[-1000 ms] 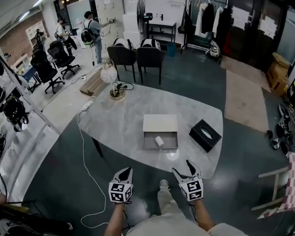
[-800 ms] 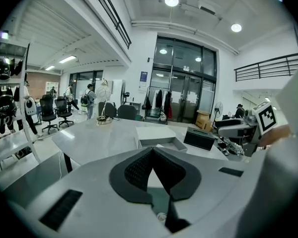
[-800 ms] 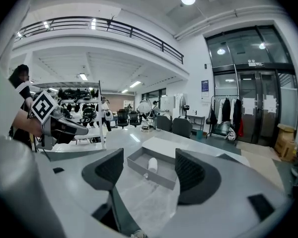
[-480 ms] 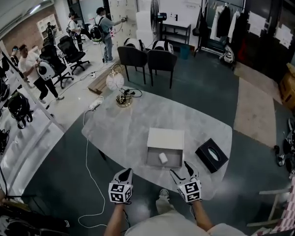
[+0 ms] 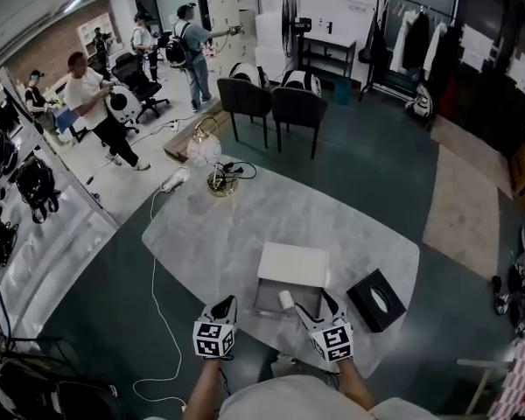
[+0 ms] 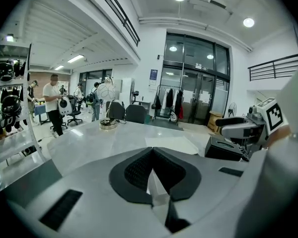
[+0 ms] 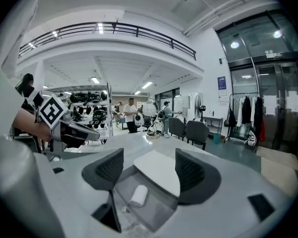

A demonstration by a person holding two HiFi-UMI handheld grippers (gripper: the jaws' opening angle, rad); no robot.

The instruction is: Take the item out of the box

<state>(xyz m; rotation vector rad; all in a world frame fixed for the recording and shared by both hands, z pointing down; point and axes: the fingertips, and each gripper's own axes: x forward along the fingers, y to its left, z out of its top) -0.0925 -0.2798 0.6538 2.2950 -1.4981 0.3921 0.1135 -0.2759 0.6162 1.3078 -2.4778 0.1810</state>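
Observation:
A shallow white box (image 5: 292, 264) lies on the grey marble table (image 5: 210, 234), and its drawer (image 5: 289, 300) is pulled out toward me. A small white roll (image 5: 285, 299) lies in the drawer, also seen as the roll (image 7: 138, 195) below the right jaws. My right gripper (image 5: 311, 308) is open and hovers over the drawer's near end with nothing held; from its own camera the right gripper (image 7: 150, 170) frames the box lid (image 7: 156, 171). My left gripper (image 5: 221, 307) is shut and empty at the near table edge, left of the box (image 6: 171, 144).
A black tissue box (image 5: 376, 299) sits right of the white box. A globe lamp (image 5: 205, 150) and a dish with a cable (image 5: 217, 182) stand at the table's far left. Two dark chairs (image 5: 276, 103) stand beyond the table, and people are at the back left.
The view has closed in on the table. My right gripper has moved forward to stand over the open drawer and the roll. The left gripper has stayed shut near the table edge.

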